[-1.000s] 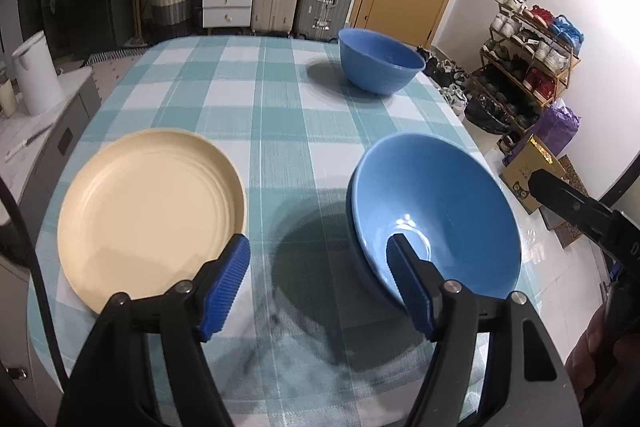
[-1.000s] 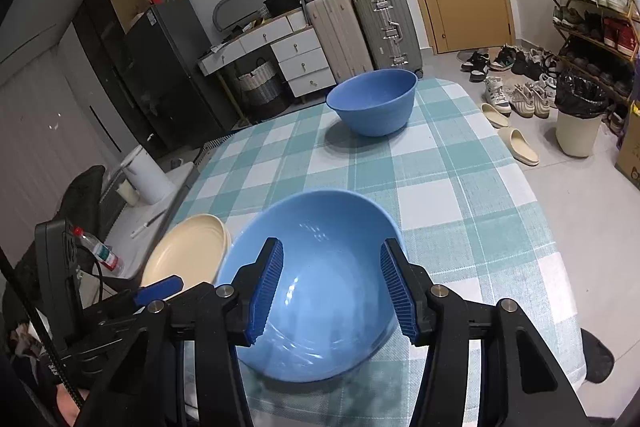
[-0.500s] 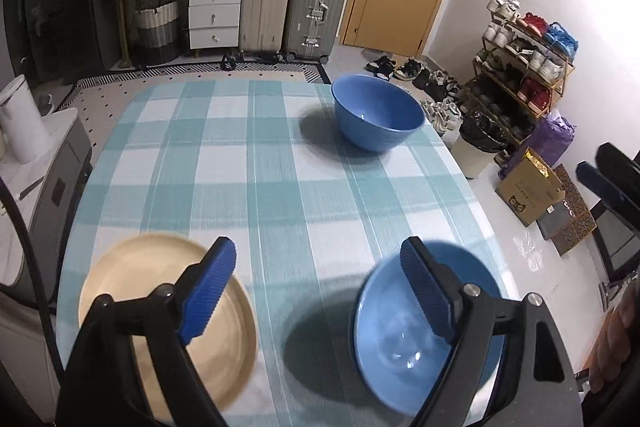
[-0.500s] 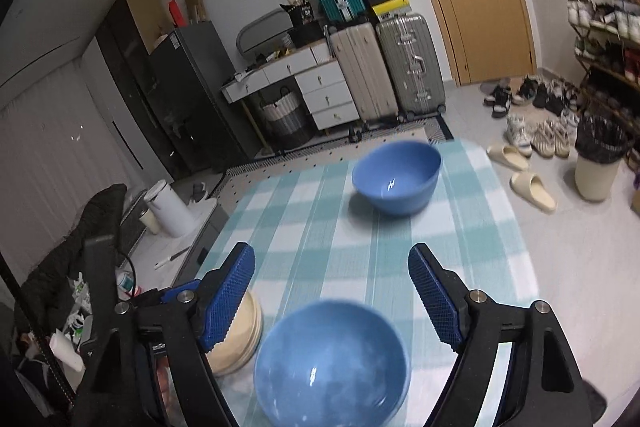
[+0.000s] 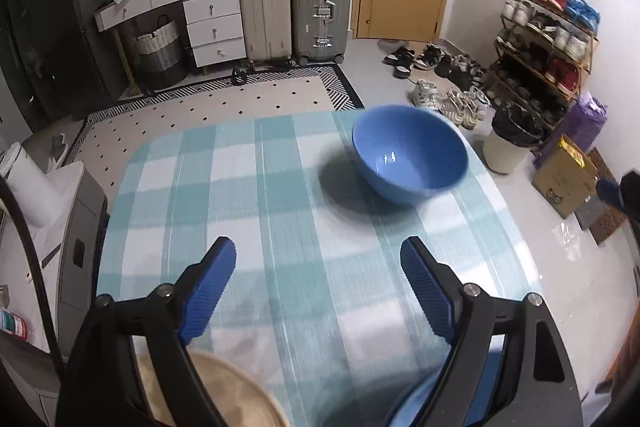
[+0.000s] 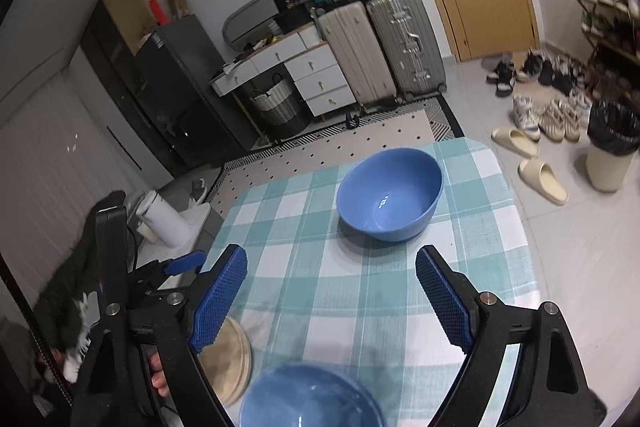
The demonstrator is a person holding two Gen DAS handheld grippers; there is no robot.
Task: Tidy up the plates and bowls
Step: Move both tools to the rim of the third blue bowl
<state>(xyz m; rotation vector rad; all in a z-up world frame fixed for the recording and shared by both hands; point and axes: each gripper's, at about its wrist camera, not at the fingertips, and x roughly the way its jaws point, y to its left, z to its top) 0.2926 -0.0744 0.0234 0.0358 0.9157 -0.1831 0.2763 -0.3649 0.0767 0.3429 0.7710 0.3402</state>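
I am looking along my left gripper [image 5: 318,277], whose blue-padded jaws are standing wide apart with only the checked teal-and-white tablecloth [image 5: 280,211] between them. A blue bowl [image 5: 410,159] is sitting upright on the far right part of the desk [image 5: 168,163], well apart from the pads. A beige plate [image 5: 236,395] is peeking out at the bottom edge, partly behind the left finger, and a second blue bowl's rim [image 5: 416,407] is showing behind the right one.
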